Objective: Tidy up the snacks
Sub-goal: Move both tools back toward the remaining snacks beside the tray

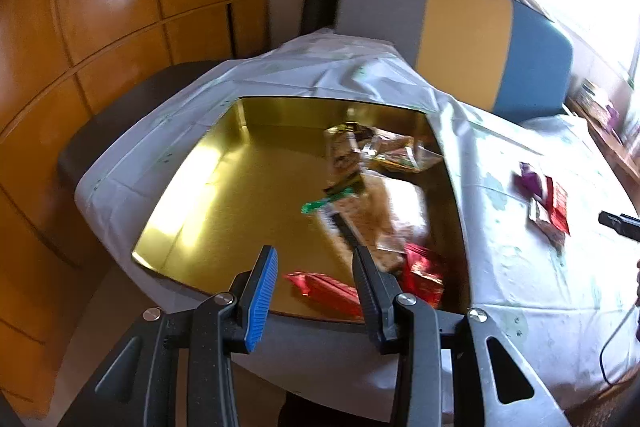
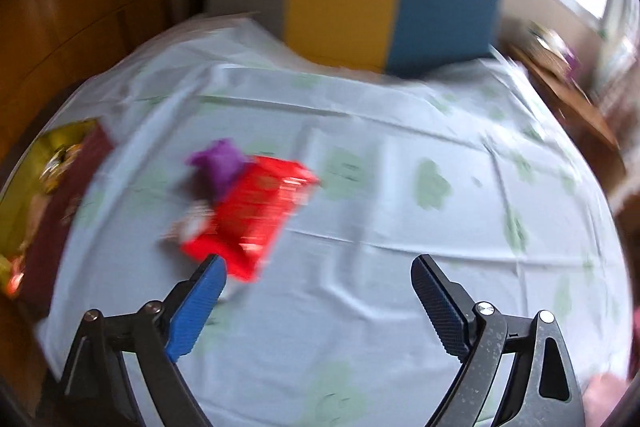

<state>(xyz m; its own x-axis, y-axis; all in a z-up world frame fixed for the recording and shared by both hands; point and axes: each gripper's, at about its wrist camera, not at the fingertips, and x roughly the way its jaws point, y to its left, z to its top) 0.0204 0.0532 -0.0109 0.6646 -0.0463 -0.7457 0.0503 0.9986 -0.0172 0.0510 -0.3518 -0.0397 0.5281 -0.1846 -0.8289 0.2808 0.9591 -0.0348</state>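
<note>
The right gripper (image 2: pixel 316 267) hangs over the cloth-covered surface (image 2: pixel 400 187) with its jaws spread wide and nothing between them. The loose snacks still outside the box lie ahead and to its left: a red packet (image 2: pixel 256 211) with a purple packet (image 2: pixel 220 163) touching its far end, both near the surface's left side, just beside the gold box (image 2: pixel 24 179). The red packet's long axis runs diagonally, from near the blue finger (image 2: pixel 196 311) up and away to the right, so the gripper would have to swing left and likely turn to straddle its short width. The picture is blurred, so finer detail of the wrappers cannot be told.

The left gripper (image 1: pixel 316 259) hovers over the near edge of the gold box, jaws partly spread and holding nothing; several snacks (image 1: pixel 372 187) already lie inside, along its right side. The right gripper is plainly the nearer to the loose packets.
</note>
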